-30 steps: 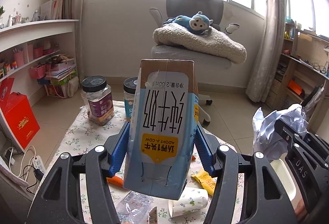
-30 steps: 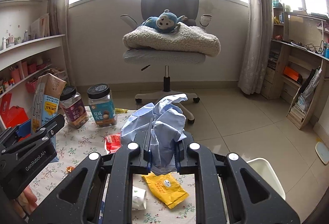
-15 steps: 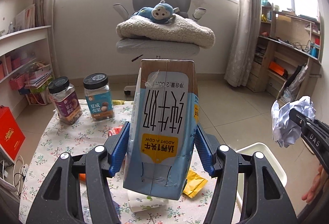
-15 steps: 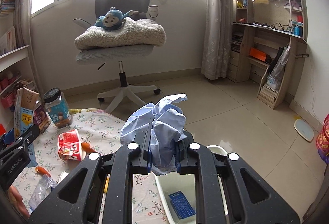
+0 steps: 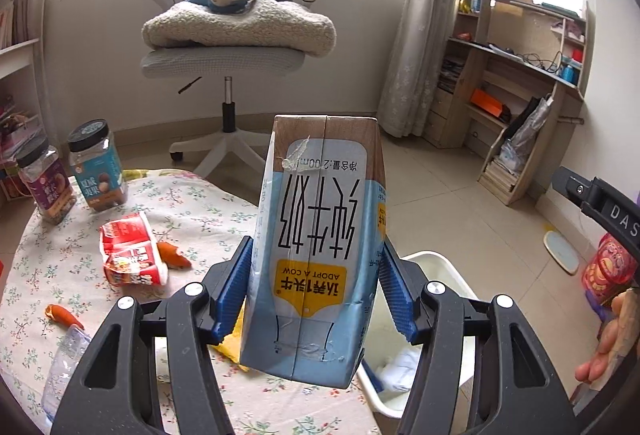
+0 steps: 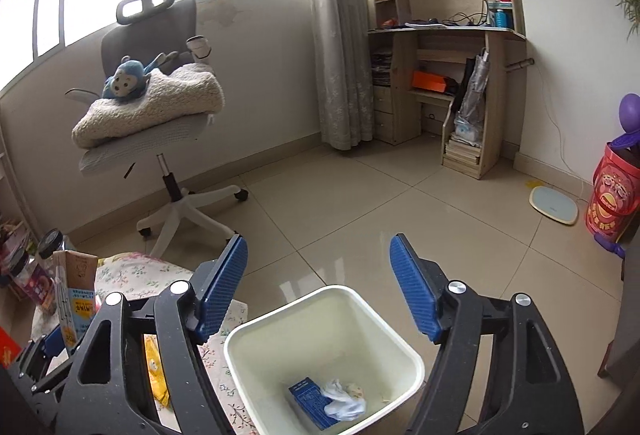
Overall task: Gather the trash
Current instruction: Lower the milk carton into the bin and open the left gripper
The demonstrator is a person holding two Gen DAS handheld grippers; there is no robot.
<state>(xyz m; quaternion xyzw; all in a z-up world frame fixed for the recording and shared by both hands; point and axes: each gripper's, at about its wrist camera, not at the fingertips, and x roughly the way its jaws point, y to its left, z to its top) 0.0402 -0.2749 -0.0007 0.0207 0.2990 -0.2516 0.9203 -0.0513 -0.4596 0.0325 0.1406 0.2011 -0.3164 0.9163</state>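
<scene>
My left gripper [image 5: 314, 275] is shut on a blue and white milk carton [image 5: 320, 243], held upside down above the floral table [image 5: 52, 267] near its right edge. The carton also shows in the right wrist view [image 6: 74, 295]. My right gripper [image 6: 318, 275] is open and empty above the white trash bin [image 6: 256, 339]. In the bin lie a crumpled pale blue paper [image 6: 342, 401] and a small blue box [image 6: 308, 401]. The bin also shows in the left wrist view [image 5: 452, 275], right of the carton.
On the table lie a red wrapper [image 5: 132, 255], orange peel pieces [image 5: 172, 255], a yellow packet [image 6: 154, 371], a clear plastic bottle [image 5: 64, 367] and two jars [image 5: 94, 165]. An office chair [image 5: 232, 47] with a blanket stands behind. A desk [image 6: 440, 75] and a red tin [image 6: 612, 199] stand on the right.
My right gripper swung right over the bin, opened and dropped the crumpled blue paper into it. My left gripper moved right with the carton toward the bin.
</scene>
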